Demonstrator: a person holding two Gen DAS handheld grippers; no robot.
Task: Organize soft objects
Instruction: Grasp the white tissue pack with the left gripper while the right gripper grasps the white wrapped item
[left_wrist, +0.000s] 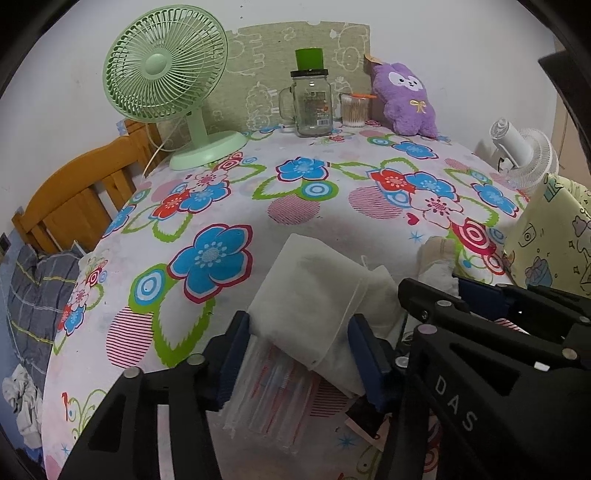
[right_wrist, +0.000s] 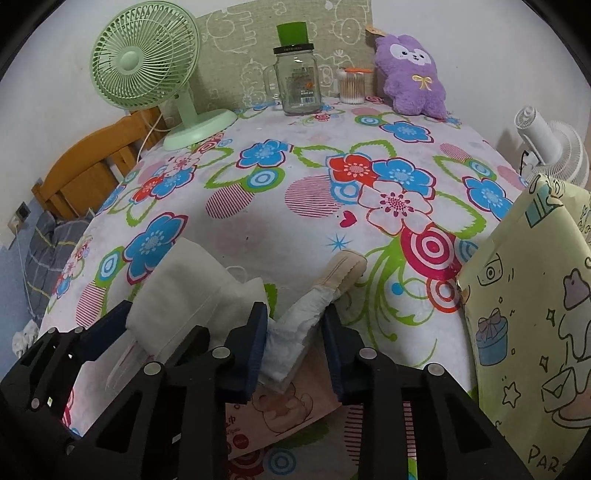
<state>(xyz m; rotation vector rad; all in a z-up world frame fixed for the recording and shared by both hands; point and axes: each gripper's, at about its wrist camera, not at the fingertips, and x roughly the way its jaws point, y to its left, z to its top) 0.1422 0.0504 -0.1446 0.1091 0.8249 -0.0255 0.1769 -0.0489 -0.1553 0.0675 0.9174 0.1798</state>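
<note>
While my left gripper (left_wrist: 299, 354) straddles the folded white cloth (left_wrist: 314, 295) near the tabletop's front edge, unclenched, my right gripper (right_wrist: 295, 343) brackets the diaper (right_wrist: 295, 332), also released; I should close squarely on the stacked layers.

Both wrist cams sit low at near edge of the floral-print tablecloth (left_wrist: 332, 192), facing fwd across it to the back wall, own fingers filling bottom of frame. Left cam looks past a folded white cloth pad (left_wrist: 314, 295) close up; right cam sits just to its right, close on a crumpled white-and-beige sock-like item (right_wrist: 321, 295). Shared: mint-green desk fan (right_wrist: 144, 62), clear glass handled jar (right_wrist: 295, 81), purple plush toy (right_wrist: 413, 74), plus each cam catches the other gripper.
</note>
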